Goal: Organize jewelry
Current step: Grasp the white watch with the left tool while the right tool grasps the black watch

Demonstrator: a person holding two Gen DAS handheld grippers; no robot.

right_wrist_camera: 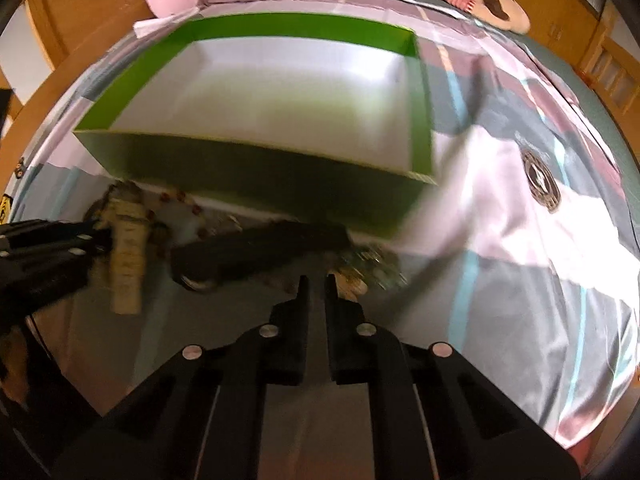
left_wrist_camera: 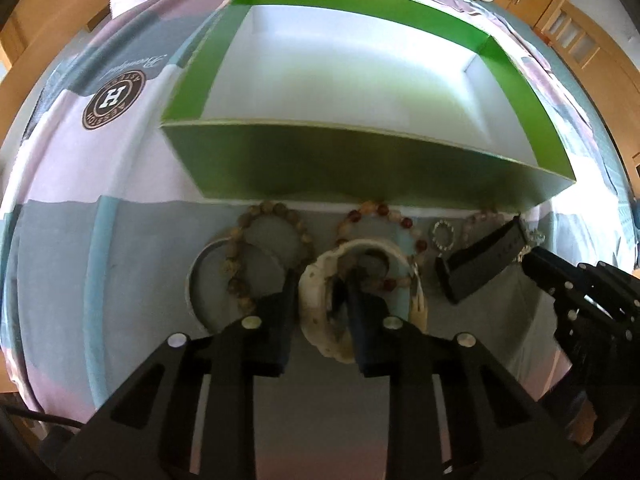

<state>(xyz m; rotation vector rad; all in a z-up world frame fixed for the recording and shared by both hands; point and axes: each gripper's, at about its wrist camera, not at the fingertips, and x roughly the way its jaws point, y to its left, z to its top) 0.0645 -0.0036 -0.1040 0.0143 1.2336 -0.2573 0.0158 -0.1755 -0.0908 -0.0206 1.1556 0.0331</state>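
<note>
Across the patterned bedspread (left_wrist_camera: 60, 240) I am working a row of jewelry lying in front of a green box (left_wrist_camera: 360, 168), which is sitting at twelve o'clock with its white floor showing nothing inside, so I judge that nothing is stored yet. At nine o'clock a pale bangle (left_wrist_camera: 192, 280) is lying under a brown bead bracelet (left_wrist_camera: 236, 264). At centre, my left gripper (left_wrist_camera: 320, 280) is clenching a thick cream bangle (left_wrist_camera: 316, 312), one finger outside the ring and one inside it. Beneath it a red-and-cream bead bracelet (left_wrist_camera: 416, 240) is waiting. Toward three o'clock a small pearl ring (left_wrist_camera: 443, 236) and a black strap (left_wrist_camera: 480, 260) are lying just beside the box wall. My right gripper (right_wrist_camera: 316, 280) is hovering at the strap's far end with its jaws nearly together; whether it is pinching the glittery chain (right_wrist_camera: 372, 264) there I cannot tell through the blur.
</note>
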